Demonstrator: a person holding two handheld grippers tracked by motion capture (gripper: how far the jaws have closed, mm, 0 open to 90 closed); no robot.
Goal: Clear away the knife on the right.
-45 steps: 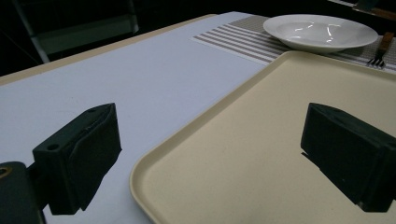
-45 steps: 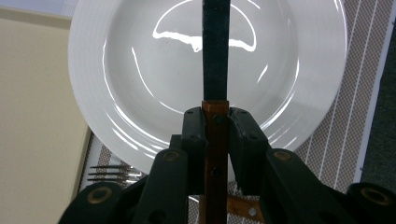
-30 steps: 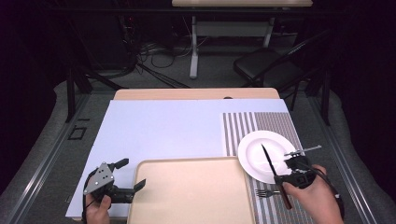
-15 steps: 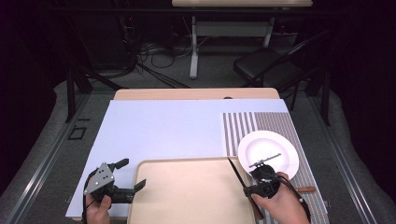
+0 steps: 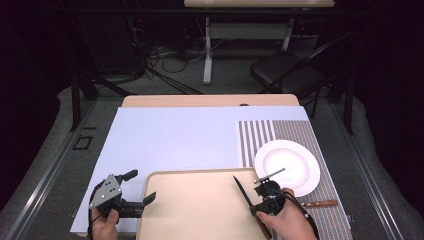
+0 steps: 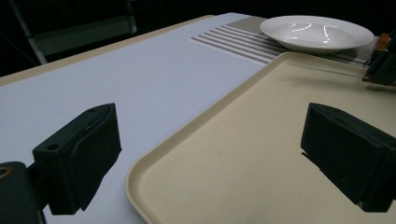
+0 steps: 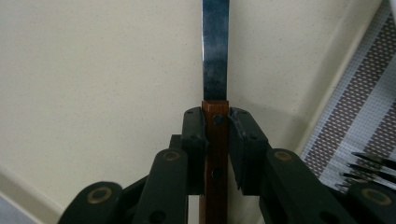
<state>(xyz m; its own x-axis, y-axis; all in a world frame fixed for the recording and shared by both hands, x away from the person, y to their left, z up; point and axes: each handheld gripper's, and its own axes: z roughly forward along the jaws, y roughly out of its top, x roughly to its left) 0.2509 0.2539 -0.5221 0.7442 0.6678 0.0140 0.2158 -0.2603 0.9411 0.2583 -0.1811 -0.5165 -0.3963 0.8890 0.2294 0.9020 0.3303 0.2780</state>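
Right gripper (image 7: 215, 140) is clamping the knife (image 7: 215, 70) by its wooden handle over the tray (image 5: 200, 210), left gripper (image 6: 215, 154) is idling wide open, so tilting could be letting the blade slip out.

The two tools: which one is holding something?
The right tool: it grips the wooden-handled knife over the tray. The left tool is open and empty.

We see our right gripper (image 7: 215, 126) clamped on a wooden-handled steel knife (image 7: 215, 70). Its blade reaches over the beige plastic tray (image 7: 93, 70).
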